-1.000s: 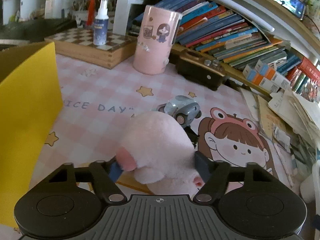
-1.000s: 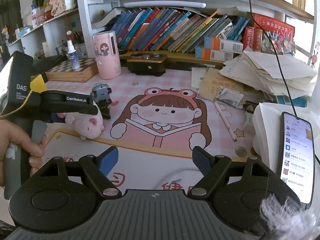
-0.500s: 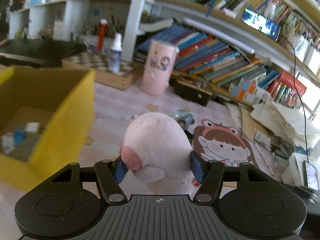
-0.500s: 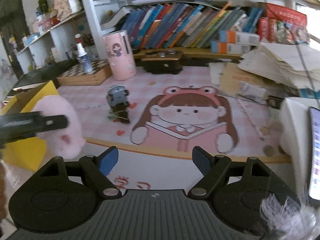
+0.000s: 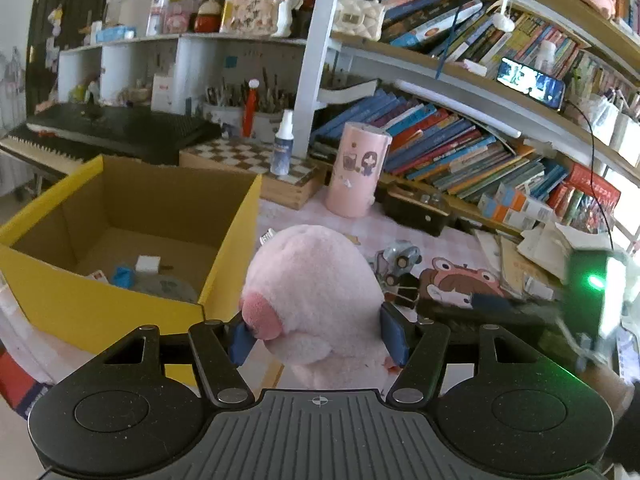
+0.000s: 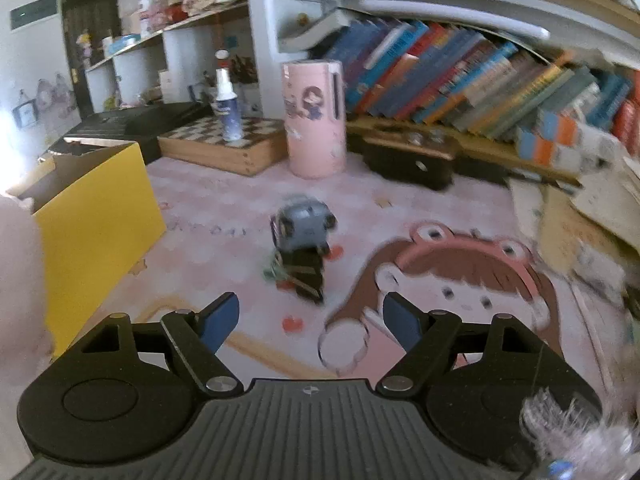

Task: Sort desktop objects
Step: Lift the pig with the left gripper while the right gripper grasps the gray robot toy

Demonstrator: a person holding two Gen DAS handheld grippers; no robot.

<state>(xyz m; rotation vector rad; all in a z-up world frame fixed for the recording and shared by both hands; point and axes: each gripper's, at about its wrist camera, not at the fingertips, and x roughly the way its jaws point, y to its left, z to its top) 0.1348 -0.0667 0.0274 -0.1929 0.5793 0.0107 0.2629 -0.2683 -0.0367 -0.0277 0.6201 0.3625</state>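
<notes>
My left gripper (image 5: 318, 338) is shut on a pink plush pig (image 5: 312, 292), held in the air just right of the yellow cardboard box (image 5: 236, 248). Small items lie on the box's floor. A grey toy car (image 5: 398, 260) and black binder clips lie on the pink mat beyond the pig. In the right wrist view my right gripper (image 6: 310, 326) is open and empty, low over the mat and short of the grey toy car (image 6: 302, 228), which sits on the binder clips (image 6: 304, 276). The plush pig (image 6: 20, 280) blurs the left edge, before the yellow box (image 6: 96, 232).
A pink cartoon canister (image 6: 314, 118), a spray bottle (image 6: 226, 106) on a wooden chessboard box (image 6: 224, 144), and a black box (image 6: 412, 160) line the back. Rows of books fill the shelf behind. Loose papers (image 5: 536, 252) pile up at the right. A keyboard (image 5: 112, 132) lies behind the yellow box.
My left gripper has lifted the pig off the mat and carried it up beside the yellow box, whose inside now shows. My right gripper has swung left and nearer to the toy car.
</notes>
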